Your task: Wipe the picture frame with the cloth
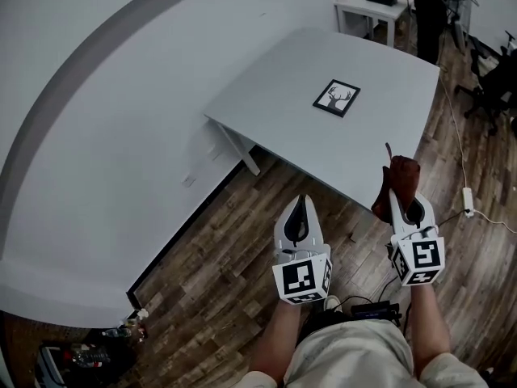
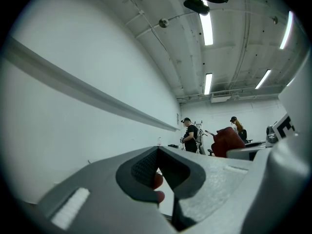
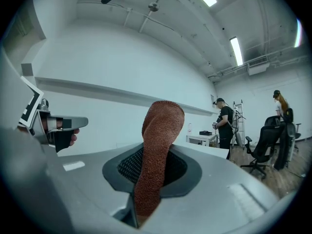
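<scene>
A black picture frame (image 1: 336,98) with a deer print lies flat on the grey table (image 1: 266,95), far ahead of both grippers. Low over the wooden floor, short of the table's near edge, my right gripper (image 1: 406,203) is shut on a reddish-brown cloth (image 1: 401,176). In the right gripper view the cloth (image 3: 161,126) stands up out of my right gripper (image 3: 153,155). My left gripper (image 1: 301,200) is beside it to the left, shut with nothing in it. In the left gripper view my left gripper (image 2: 157,152) shows closed jaws, and the cloth (image 2: 226,139) shows at the right.
A white wall (image 1: 97,136) runs along the left. A small white table (image 1: 367,10) with a person (image 1: 426,6) next to it stands at the back. Office chairs (image 1: 493,87) are at the right. A power strip (image 1: 467,200) and cable lie on the floor.
</scene>
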### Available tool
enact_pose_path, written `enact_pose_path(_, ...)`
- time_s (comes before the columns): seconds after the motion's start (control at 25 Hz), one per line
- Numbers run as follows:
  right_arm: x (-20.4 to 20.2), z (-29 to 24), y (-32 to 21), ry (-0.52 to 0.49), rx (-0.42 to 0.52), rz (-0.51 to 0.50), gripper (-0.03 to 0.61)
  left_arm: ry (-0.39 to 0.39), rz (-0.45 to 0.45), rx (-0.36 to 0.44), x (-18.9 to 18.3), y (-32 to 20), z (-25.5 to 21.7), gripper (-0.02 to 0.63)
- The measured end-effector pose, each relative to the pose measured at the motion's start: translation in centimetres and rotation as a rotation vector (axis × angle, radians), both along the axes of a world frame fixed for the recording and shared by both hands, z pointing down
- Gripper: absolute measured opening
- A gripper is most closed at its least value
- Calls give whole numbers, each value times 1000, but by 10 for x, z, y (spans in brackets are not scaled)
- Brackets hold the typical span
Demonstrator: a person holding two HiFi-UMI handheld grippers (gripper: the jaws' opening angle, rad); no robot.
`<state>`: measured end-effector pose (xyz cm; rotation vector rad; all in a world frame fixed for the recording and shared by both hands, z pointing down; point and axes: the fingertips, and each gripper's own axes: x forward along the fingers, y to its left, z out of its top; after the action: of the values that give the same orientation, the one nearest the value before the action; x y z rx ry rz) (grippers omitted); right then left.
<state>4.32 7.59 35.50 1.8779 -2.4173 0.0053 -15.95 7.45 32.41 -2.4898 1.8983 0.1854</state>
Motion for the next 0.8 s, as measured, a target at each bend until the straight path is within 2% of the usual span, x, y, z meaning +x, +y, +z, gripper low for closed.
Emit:
enact_pose_path(0.4,8,2,-50,-10,12,28,95,-12,29,8,9,-57,2,0)
enact_pose_path(0.8,41,12,-158,-42,-6,-8,95,-42,3,5,49,-158,2,0)
